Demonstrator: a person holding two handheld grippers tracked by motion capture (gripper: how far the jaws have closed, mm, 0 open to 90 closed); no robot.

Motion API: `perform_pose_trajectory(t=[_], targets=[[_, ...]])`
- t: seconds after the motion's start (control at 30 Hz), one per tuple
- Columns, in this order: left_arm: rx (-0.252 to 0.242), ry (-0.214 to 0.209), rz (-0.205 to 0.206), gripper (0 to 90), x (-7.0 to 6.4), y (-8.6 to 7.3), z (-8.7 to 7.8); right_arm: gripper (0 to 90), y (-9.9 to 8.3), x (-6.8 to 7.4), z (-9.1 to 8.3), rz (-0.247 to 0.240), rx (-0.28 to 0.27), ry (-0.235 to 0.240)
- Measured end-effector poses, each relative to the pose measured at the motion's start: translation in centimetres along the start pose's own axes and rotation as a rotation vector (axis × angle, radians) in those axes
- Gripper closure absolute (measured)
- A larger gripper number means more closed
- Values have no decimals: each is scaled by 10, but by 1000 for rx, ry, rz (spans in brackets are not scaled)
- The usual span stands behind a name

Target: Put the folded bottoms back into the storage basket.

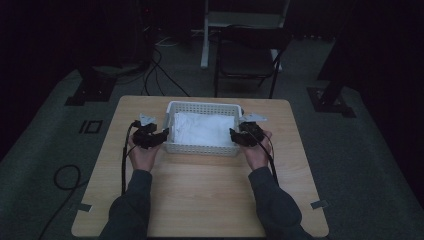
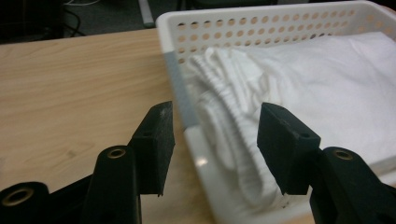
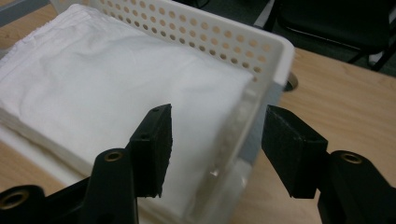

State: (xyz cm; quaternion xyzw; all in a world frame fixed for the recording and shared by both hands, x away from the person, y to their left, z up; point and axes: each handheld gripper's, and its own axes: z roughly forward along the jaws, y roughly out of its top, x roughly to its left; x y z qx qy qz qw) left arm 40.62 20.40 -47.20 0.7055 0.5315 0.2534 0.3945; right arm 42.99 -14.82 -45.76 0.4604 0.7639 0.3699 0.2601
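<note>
Up close, the left gripper (image 2: 212, 140) has its matte black, blocky jaws spread wide and straddling the near left corner of the basket (image 2: 289, 21), one jaw over bare bench (image 2: 70, 88) outside the wall and the other over the contents, neither pinching anything. Likewise the right gripper (image 3: 215, 149) holds its jaws spread across the basket's right wall, one jaw above the cloth and one outside above the wood. The basket is white plastic, rectangular with rounded corners, its walls pierced by rows of small round holes, and a grey strip runs down the corner by the left jaws. Inside lies a folded white cloth (image 2: 327, 93), soft and faintly creased on top, with a ribbed, bunched edge piled against the left wall; it nearly fills the basket from side to side. Seen from the high view, the basket (image 1: 202, 107) sits toward the far middle of the pale wood-grain bench (image 1: 210, 195), whose corners are rounded, with a hand and gripper touching or just beside each short side. Wide bare wood lies between the basket and the near edge, and narrower strips to either side. Beyond the far edge stands a dark chair (image 1: 247, 55) on grey carpet.
</note>
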Motion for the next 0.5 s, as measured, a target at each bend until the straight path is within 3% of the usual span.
perform_pose_trajectory(t=[0.1, 0.23, 0.27, 0.37, 0.5], targets=[[-19, -2, -35, 441, 4, -14, -11, 433, -21, -9, -15, 43, -30, -1], [-16, 8, -62, 427, 6, -36, -18, 432, -43, -20, -21, 89, -29, 0], [-16, 8, -62, 426, 6, -36, -18, 432, -48, -22, -22, 104, -24, 3], [2, 52, -48, 417, 6, -55, -17, 428, -61, -30, -25, 173, -34, 30], [28, 91, -28, 393, 6, -69, -15, 424, -74, -35, -24, 178, -6, 1]])
